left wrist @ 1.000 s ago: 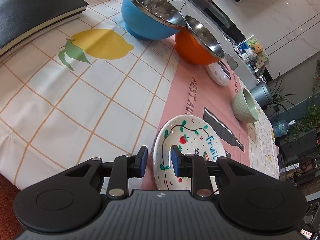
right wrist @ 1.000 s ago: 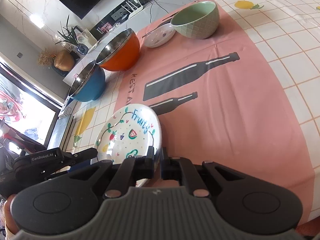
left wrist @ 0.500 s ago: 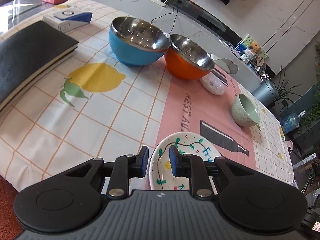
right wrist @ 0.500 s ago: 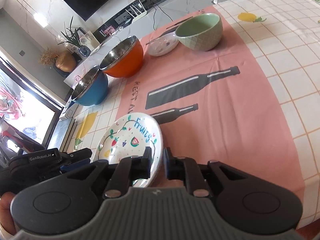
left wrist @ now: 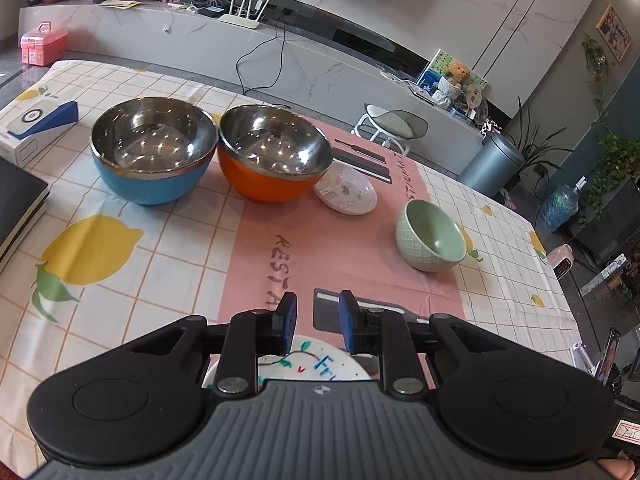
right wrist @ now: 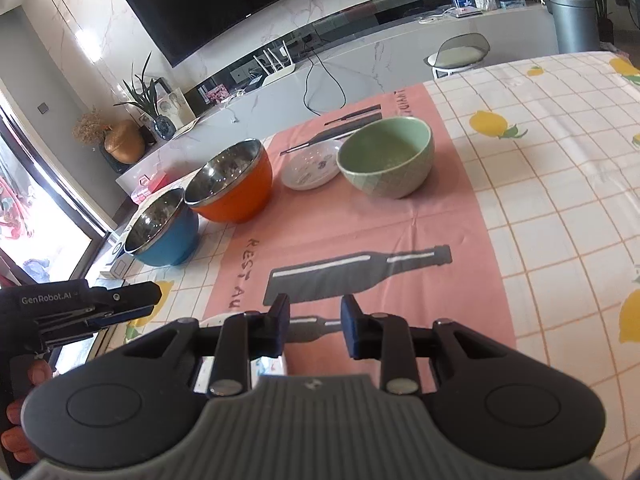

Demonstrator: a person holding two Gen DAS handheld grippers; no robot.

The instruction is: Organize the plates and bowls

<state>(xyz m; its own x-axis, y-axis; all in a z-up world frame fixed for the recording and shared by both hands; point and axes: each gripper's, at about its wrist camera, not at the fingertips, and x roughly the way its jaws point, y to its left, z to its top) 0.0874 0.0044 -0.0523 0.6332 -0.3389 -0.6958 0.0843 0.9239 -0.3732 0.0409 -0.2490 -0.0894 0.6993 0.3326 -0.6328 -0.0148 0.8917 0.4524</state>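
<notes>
Left view alone: fruit plate (left wrist: 316, 364) under released left tongs (left wrist: 313, 326); right view alone: hand (right wrist: 18, 428) beside right tongs (right wrist: 314, 326), just opened, empty.

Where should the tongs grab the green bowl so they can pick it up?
Best guess: pinch the green bowl by its rim, one finger inside and one outside. It sits upright with its mouth open and empty, so the thin rim is free. Come from above on the near side, facing the right tongs, because the small white plate sits close on its far left.
</notes>
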